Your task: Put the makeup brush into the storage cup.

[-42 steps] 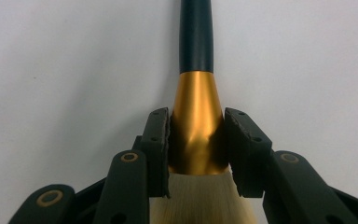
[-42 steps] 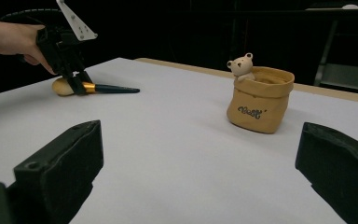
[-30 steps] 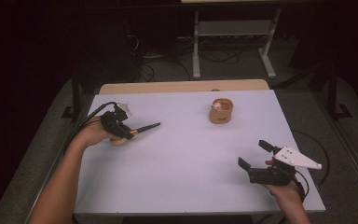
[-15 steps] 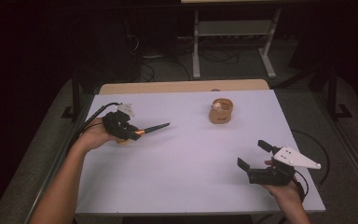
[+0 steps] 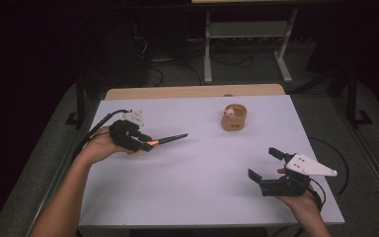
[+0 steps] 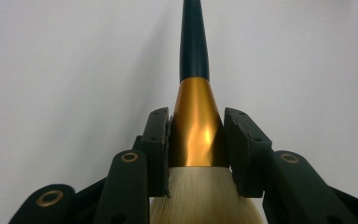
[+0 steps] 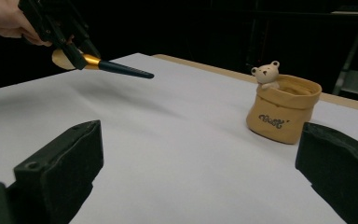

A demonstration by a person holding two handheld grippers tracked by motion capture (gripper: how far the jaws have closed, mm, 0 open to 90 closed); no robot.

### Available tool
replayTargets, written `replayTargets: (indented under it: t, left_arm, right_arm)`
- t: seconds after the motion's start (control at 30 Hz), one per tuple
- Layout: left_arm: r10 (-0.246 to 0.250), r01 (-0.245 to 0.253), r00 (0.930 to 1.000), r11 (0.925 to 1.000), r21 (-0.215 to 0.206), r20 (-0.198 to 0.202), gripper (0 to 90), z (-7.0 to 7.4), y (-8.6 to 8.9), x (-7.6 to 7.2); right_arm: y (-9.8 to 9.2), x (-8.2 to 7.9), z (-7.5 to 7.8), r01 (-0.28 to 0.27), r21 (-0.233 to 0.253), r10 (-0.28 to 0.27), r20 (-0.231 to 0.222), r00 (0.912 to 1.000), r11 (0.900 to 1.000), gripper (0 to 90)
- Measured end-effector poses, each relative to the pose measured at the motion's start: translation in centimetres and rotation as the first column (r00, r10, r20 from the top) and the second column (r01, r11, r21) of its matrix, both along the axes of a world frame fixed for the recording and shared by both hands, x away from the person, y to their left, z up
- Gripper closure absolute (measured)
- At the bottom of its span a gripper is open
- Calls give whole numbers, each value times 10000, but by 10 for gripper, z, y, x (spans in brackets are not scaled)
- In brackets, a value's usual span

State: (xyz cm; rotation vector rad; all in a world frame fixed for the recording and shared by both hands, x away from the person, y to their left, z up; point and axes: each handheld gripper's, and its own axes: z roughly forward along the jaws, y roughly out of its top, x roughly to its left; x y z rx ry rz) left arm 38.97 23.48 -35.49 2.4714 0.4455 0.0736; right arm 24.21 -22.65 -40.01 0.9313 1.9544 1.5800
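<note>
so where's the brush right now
The brush is on the left side of the high view, clamped at its gold collar in the left gripper above the white table, handle pointing toward the bear pot.

White table: tan bear-trimmed pouch-shaped cup stands at back, right of centre. Left gripper w/ black-handled, gold-ferruled brush sits at left edge, handle pointing toward cup. Right gripper near front-right corner, well apart from both.
</note>
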Motion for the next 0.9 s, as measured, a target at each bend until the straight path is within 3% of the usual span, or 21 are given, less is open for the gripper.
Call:
replayTargets:
  t: [0.2,0.4,0.43,0.67,0.7,0.9]
  left_arm:
    - [-358,358,9993,9993,50,64,626,6,-6,-7]
    - [-782,783,9969,9968,-169,76,626,11,-14,-16]
    - [-894,895,9960,9958,-175,64,626,11,-16,-18]
    - [-1313,1314,9913,9913,32,-77,626,8,-26,-24]
    - [-1438,1439,9896,9896,95,-52,626,8,-30,-27]
    - [-1843,1844,9828,9827,151,-101,626,7,-39,-32]
  right_arm:
    - [6,1,4,-548,-161,545,-199,9983,9984,2]
    - [19,6,9,-1329,-566,1307,-407,9906,9895,2]
    - [22,7,11,-1608,-777,1572,-504,9863,9839,2]
    - [29,12,13,-2206,-1086,2128,-789,9739,9693,2]
    - [31,13,14,-2480,-1280,2371,-946,9669,9603,2]
    - [38,14,16,-2907,-1607,2717,-1300,9536,9432,2]
